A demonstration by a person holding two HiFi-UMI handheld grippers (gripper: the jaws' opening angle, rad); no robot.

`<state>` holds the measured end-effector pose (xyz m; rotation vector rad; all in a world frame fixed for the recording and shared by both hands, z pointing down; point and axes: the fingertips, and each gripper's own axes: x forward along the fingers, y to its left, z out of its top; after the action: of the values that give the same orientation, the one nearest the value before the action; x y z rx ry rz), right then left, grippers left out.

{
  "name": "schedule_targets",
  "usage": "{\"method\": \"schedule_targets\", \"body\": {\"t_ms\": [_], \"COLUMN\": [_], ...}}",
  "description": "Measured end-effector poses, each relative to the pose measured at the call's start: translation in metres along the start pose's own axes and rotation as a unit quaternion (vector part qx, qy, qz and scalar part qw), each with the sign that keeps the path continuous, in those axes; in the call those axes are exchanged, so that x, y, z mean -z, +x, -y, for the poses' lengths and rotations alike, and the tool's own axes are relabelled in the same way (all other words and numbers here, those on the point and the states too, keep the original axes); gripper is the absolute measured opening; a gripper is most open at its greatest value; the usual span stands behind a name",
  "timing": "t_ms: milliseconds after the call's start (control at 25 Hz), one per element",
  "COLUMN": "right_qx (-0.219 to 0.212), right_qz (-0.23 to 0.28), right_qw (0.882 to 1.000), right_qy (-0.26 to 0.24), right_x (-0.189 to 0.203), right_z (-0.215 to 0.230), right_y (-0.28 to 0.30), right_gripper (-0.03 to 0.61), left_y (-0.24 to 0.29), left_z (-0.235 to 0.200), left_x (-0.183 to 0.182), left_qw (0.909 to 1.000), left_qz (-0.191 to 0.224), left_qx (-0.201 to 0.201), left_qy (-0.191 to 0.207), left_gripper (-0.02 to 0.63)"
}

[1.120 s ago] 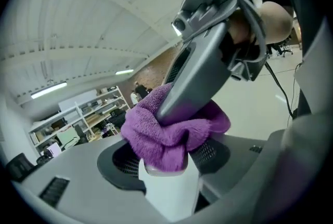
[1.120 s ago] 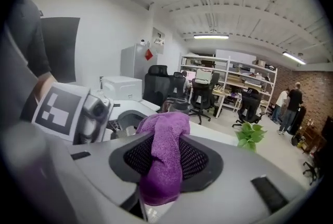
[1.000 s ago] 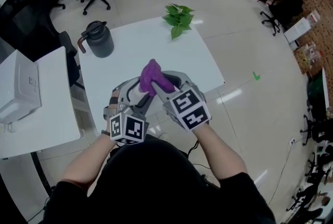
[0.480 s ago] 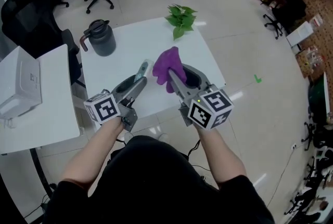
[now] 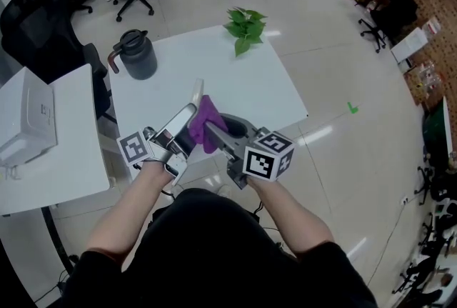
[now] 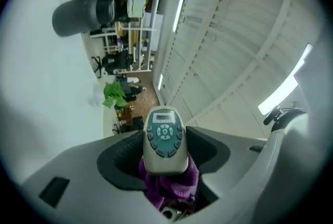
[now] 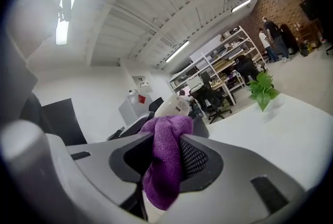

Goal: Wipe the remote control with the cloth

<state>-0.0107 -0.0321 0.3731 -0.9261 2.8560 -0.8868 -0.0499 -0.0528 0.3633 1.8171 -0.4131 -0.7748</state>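
Nearest me, my right hand-held gripper (image 5: 214,133) pinches the purple cloth (image 5: 205,121) against the button-less side of the remote control (image 6: 165,140), which my left hand-held gripper (image 5: 184,121) clamps above the surface's (image 5: 235,78) near edge, so wiping looks under way, with the button face unwiped.

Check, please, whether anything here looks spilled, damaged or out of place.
Nothing stands out. The grey jug and potted plant stand upright on the white table; the left gripper holds the remote control, and the right gripper holds the purple cloth against it.
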Motion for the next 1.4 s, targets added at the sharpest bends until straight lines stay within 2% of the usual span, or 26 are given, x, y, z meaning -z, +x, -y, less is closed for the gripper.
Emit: {"method": "schedule_targets", "body": {"t_ms": [200, 320, 400, 480, 640, 800, 1080, 1240, 1320, 1400], "right_qx": [0.033, 0.049, 0.050, 0.034, -0.011, -0.026, 0.031, 0.056, 0.065, 0.083], "right_qz": [0.029, 0.052, 0.061, 0.051, 0.000, -0.021, 0.017, 0.033, 0.035, 0.034], "right_qw": [0.999, 0.997, 0.996, 0.997, 0.999, 0.998, 0.997, 0.995, 0.994, 0.992], "right_qy": [-0.021, -0.033, -0.041, -0.047, -0.054, -0.057, -0.068, -0.074, -0.082, -0.094], "right_x": [-0.032, -0.053, -0.061, -0.054, -0.017, -0.002, -0.037, -0.051, -0.052, -0.051], "right_z": [0.021, 0.028, 0.025, 0.014, -0.011, -0.021, 0.010, 0.021, 0.021, 0.023], "right_y": [-0.008, -0.015, -0.019, -0.018, -0.005, 0.005, -0.006, -0.009, -0.009, -0.010], "right_gripper": [0.140, 0.140, 0.140, 0.141, 0.141, 0.141, 0.140, 0.140, 0.141, 0.141], "left_y": [0.001, 0.000, -0.002, -0.003, -0.002, 0.000, -0.003, -0.006, -0.008, -0.012], "left_z": [0.008, 0.008, 0.006, 0.004, 0.009, 0.014, 0.011, 0.008, 0.006, 0.000], "left_x": [0.025, 0.032, 0.025, 0.010, -0.021, -0.019, 0.021, 0.031, 0.026, 0.015], "left_qw": [0.9981, 0.9975, 0.9982, 0.9992, 0.9996, 0.9994, 0.9960, 0.9938, 0.9936, 0.9916], "left_qz": [-0.058, -0.066, -0.057, -0.035, 0.004, -0.011, -0.086, -0.109, -0.109, -0.103], "left_qx": [0.021, 0.023, 0.021, 0.018, 0.026, 0.034, 0.027, 0.019, 0.008, -0.019], "left_qy": [-0.007, -0.007, -0.007, -0.006, -0.004, -0.001, -0.004, 0.008, 0.029, 0.075], "left_gripper": [0.250, 0.250, 0.250, 0.250, 0.250, 0.250, 0.250, 0.250, 0.250, 0.250]}}
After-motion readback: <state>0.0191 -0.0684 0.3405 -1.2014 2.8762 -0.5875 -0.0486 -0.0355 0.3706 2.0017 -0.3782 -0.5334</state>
